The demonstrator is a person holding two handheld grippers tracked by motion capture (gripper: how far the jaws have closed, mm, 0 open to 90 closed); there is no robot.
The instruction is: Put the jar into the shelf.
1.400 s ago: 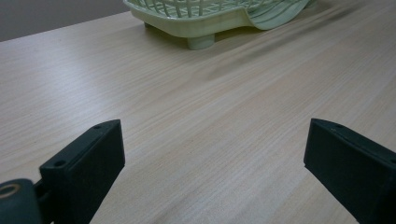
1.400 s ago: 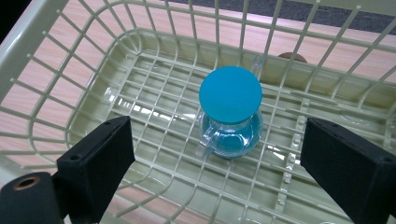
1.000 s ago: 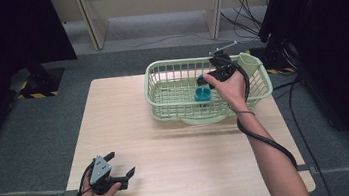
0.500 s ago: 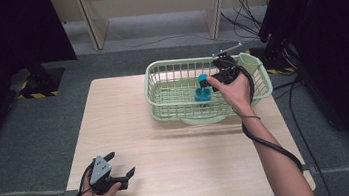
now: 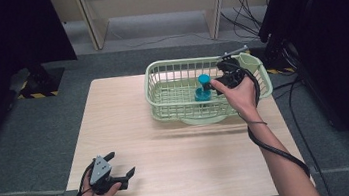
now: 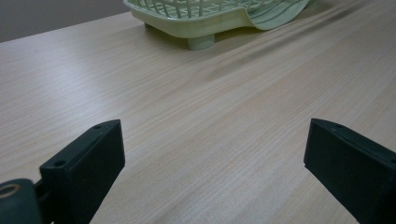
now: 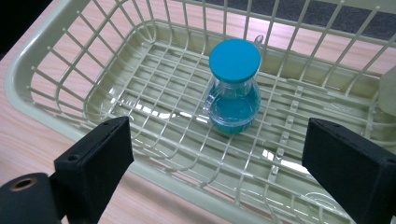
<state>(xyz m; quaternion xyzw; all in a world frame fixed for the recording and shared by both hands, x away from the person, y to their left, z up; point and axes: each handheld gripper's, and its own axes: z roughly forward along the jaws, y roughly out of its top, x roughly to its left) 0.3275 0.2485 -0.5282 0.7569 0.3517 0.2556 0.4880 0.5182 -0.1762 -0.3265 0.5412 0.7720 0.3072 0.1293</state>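
A small clear bottle (image 7: 233, 88) with blue liquid and a round blue lid stands upright on the floor of a pale green wire basket (image 7: 56, 70). In the high view the bottle (image 5: 203, 88) sits in the right half of the basket (image 5: 171, 86). My right gripper (image 5: 217, 83) hovers just to the bottle's right, over the basket. In its own view the right gripper (image 7: 217, 128) is open, its jaws spread wide, and the bottle stands apart beyond them. My left gripper (image 5: 121, 165) rests open near the table's front left edge, holding nothing (image 6: 212, 130).
The basket (image 6: 210, 18) stands on short feet on a light wooden table (image 5: 183, 147), at its far right part. A pale green cup-like holder (image 5: 250, 61) hangs on the basket's right end. Cables and dark cabinets lie beyond the table's right side.
My right hand has drawn back slightly to the right, away from the bottle, and the bottle's blue lid stands clear of it. The left gripper has not moved.
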